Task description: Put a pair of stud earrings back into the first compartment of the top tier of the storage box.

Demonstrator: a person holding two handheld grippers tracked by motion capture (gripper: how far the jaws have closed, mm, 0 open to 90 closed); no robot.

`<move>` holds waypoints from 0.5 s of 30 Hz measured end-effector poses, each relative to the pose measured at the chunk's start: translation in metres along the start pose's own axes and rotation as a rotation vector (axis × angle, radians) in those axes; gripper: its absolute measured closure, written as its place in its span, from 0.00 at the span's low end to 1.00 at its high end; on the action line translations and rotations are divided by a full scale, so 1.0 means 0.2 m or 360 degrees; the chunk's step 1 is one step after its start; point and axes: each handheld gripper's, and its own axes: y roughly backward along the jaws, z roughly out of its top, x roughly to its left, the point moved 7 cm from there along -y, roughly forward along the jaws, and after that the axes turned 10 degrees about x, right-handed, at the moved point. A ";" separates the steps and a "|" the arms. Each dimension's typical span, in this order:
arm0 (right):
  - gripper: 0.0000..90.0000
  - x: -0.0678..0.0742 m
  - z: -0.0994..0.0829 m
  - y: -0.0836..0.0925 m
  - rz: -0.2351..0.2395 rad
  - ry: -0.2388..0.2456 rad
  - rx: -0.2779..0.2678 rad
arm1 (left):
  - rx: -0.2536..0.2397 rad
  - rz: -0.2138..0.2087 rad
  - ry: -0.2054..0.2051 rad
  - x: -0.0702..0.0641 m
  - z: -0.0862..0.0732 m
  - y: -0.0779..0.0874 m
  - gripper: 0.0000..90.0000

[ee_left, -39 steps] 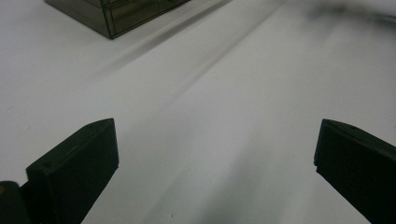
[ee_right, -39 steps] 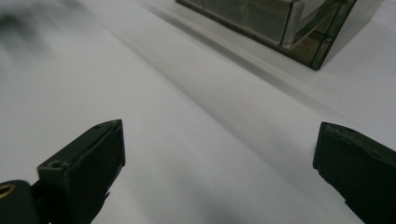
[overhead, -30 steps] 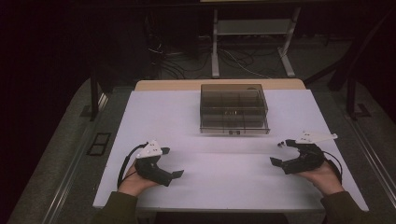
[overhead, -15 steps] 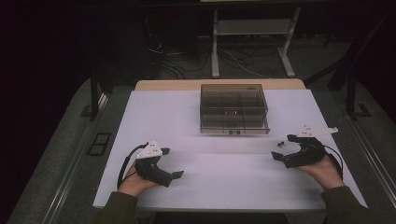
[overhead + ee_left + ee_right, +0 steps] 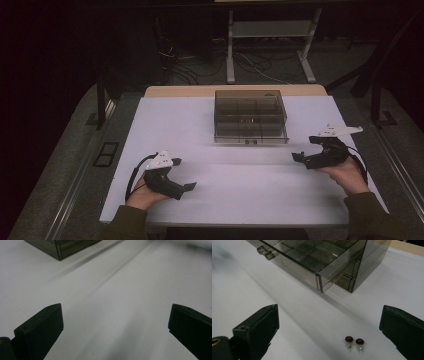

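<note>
Box [image 5: 65,247] cut off; earrings [image 5: 354,341] between fingers [image 5: 257,330].

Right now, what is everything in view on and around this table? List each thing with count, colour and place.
Organizer box: 1, smoky clear, table's far middle, drawer pulled slightly out.
Earrings: 2, dark red studs, side by side on the table between the right gripper's jaws.
Table: 1, white top with a wooden far edge.
Metal stand: 1, grey, on the floor beyond the table.
Left gripper: 1, black, near left, open.
Right gripper: 1, black, near right, open.
</note>
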 end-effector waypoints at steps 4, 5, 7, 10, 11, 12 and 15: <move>0.02 -0.04 0.01 -0.01 -0.0018 -0.0007 0.0007 | -0.0004 -0.0001 0.0004 0.00 0.00 0.00 0.00; 0.02 -0.05 0.02 -0.01 -0.0024 -0.0010 0.0006 | -0.0005 -0.0002 0.0009 0.00 0.00 0.00 0.00; 0.02 -0.07 0.03 -0.01 -0.0034 -0.0016 -0.0004 | -0.0008 -0.0004 0.0010 0.00 0.00 0.00 0.00; 0.02 -0.09 0.04 0.00 -0.0032 -0.0038 -0.0009 | -0.0010 -0.0006 0.0012 0.00 0.00 0.00 0.00; 0.02 -0.12 0.06 0.00 -0.0038 -0.0041 -0.0022 | -0.0011 -0.0006 0.0013 0.00 0.00 0.00 0.00; 0.02 -0.13 0.06 0.00 -0.0045 -0.0042 -0.0023 | -0.0010 -0.0007 0.0011 0.00 0.00 0.00 0.00; 0.02 -0.16 0.08 0.00 -0.0048 -0.0051 -0.0025 | -0.0011 -0.0008 0.0010 0.00 0.00 0.00 0.00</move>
